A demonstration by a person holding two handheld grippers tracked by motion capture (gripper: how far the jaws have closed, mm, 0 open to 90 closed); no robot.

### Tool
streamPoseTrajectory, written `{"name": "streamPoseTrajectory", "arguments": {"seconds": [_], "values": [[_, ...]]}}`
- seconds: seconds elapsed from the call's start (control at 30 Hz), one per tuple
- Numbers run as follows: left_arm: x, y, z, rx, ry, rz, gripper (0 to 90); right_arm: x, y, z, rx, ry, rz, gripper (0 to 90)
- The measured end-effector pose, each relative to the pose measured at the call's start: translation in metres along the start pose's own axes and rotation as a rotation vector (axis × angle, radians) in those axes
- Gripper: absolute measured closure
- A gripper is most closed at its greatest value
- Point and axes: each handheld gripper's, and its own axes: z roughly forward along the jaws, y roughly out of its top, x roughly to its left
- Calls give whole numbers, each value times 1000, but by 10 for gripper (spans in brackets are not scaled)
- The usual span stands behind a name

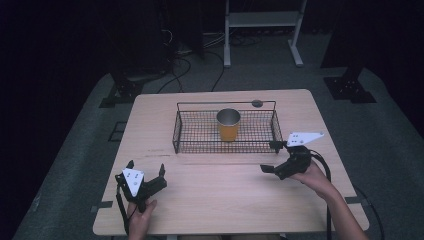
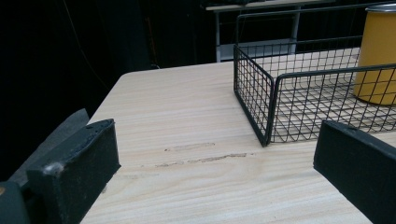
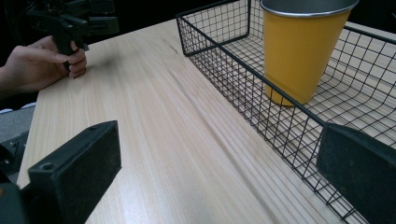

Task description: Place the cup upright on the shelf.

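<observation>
- Left tongs (image 2: 217, 172) gape wide above bare bench (image 2: 187, 107), holding nothing
- Black wire basket (image 2: 261, 100) ahead right
- Yellow cup (image 2: 378, 56) upright inside it

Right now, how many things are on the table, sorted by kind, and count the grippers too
Yellow cup: 1, standing upright inside the basket
Black wire basket: 1
Grippers: 2, the left gripper and the right gripper, both open and holding nothing
Total: 4
</observation>
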Motion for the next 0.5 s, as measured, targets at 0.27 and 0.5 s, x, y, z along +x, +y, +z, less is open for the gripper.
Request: {"name": "streamPoseTrajectory", "arguments": {"seconds": [0.27,0.5], "values": [[0,0,0,0,2,-5,0,9,-10,-2,4,-9,-2,0],[0,0,1,1,5,-5,0,22,-14,-6,-15,-15,12,0]]}}
